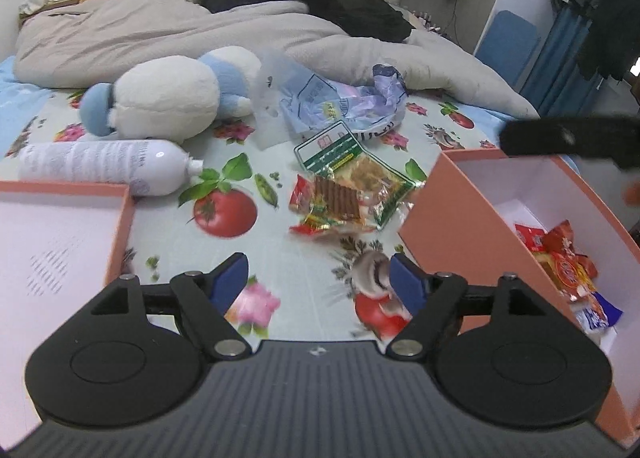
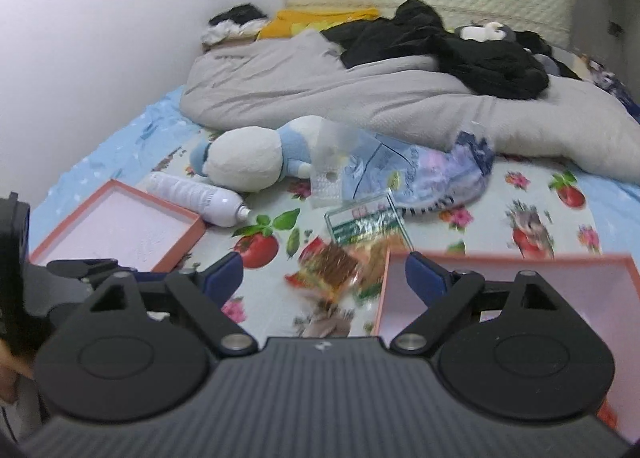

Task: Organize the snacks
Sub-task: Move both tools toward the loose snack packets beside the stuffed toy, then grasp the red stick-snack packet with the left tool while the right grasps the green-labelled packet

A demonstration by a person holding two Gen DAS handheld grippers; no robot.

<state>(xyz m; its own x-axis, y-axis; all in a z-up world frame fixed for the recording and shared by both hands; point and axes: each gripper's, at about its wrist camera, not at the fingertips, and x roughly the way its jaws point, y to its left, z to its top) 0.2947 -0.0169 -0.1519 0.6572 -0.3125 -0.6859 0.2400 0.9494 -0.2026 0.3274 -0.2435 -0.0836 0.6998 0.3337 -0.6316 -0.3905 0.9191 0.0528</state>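
A small pile of snack packets [image 1: 348,197] lies on the flowered bedsheet, a green-edged packet on top of red ones; it also shows in the right wrist view [image 2: 344,262]. A pink box [image 1: 496,217] stands to their right with several red and blue snack packets [image 1: 568,270] inside. My left gripper [image 1: 320,282] is open and empty, low over the sheet just short of the pile. My right gripper [image 2: 324,278] is open and empty, over the near left corner of the pink box [image 2: 520,262].
A pink box lid [image 1: 52,242] lies at the left, also in the right wrist view [image 2: 120,225]. A white spray bottle [image 1: 108,163], a white-and-blue plush toy [image 1: 168,93] and a crumpled plastic bag [image 1: 344,101] lie behind the snacks. A grey duvet [image 1: 224,33] with black clothes covers the far bed.
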